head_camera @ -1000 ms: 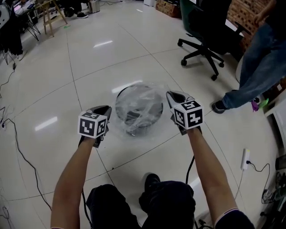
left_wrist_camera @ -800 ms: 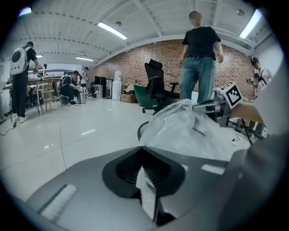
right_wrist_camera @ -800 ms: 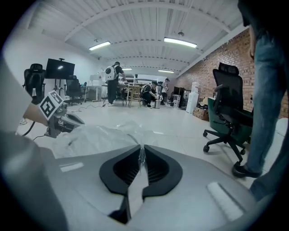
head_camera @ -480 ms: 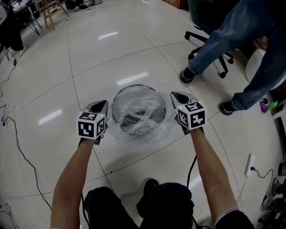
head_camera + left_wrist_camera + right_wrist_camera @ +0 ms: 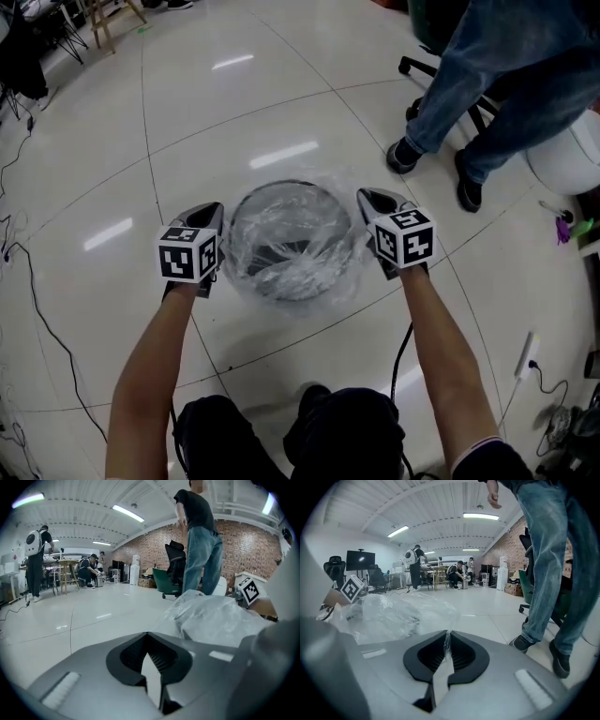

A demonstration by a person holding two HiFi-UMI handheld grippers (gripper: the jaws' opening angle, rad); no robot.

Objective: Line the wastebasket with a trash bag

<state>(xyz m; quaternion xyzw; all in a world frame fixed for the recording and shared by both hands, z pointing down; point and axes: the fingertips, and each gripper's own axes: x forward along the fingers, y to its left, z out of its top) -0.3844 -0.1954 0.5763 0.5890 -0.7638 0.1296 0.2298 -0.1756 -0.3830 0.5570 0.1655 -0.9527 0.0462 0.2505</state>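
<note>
Wastebasket (image 5: pixel 246 201): is standing upright on the tiled floor (image 5: pixel 187 112), between the two grippers.
Trash bag (image 5: pixel 309 258): clear film, is lying crumpled over the basket's mouth, sagging inside and spilling past the rim.
Right gripper (image 5: pixel 367 197): is clamping a strip of the bag's edge in closed jaws at the basket's right side.
Left gripper (image 5: pixel 212 210): is sitting just beside the left rim, jaws clenched together; I cannot tell whether they are pinching film.
Bystander (image 5: pixel 487 75): is standing in jeans beyond the right gripper, by an office chair (image 5: pixel 412 67).

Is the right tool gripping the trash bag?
Yes, the right gripper view shows film of the trash bag pinched between the closed jaws of the right tool.
</note>
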